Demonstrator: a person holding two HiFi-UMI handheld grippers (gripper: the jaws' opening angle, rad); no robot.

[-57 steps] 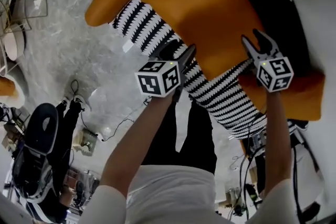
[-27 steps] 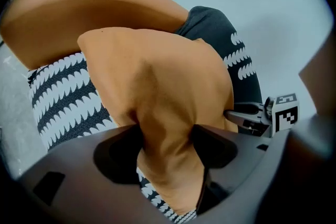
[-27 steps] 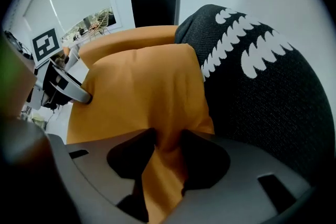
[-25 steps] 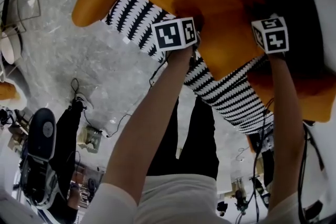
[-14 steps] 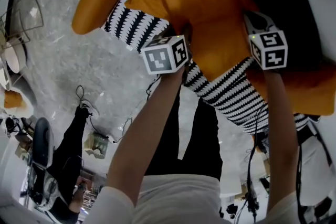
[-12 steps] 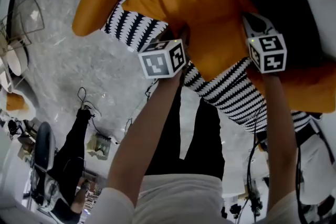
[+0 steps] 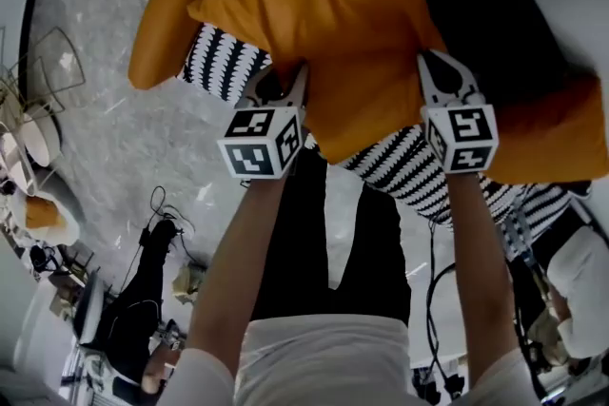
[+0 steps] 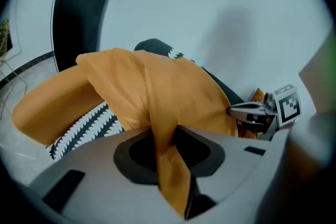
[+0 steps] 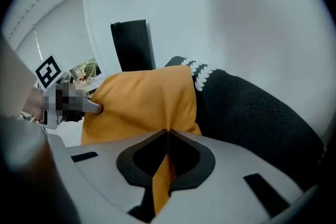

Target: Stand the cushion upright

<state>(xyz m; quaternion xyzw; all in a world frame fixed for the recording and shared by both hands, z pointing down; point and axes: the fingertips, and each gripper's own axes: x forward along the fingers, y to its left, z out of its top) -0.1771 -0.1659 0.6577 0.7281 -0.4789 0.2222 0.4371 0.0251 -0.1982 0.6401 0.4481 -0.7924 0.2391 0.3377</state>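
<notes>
The orange cushion [image 7: 324,9] hangs lifted over the striped seat of the armchair [image 7: 400,164], its near edge held up. My left gripper [image 7: 285,88] has just been closing and pinches a fold of the cushion's fabric [image 8: 167,165] at the near left corner. My right gripper [image 7: 435,71] is shut on the near right edge, where a thin orange fold [image 9: 160,181] runs between its jaws. The cushion [image 8: 152,89] fills the left gripper view, with the right gripper [image 8: 247,111] at its far side. In the right gripper view the cushion [image 9: 144,102] rests against the dark chair back [image 9: 257,113].
The armchair has orange arms [image 7: 166,19] and a black and white striped cover. Grey marble floor [image 7: 114,138] lies to the left, with cables [image 7: 162,204] and a wire side table [image 7: 48,62]. A white wall [image 8: 220,13] and a black panel [image 8: 79,13] stand behind.
Both grippers went from open above the cushion's near edge to closed on it. They then rose, and the cushion's near edge has come up off the striped seat.
</notes>
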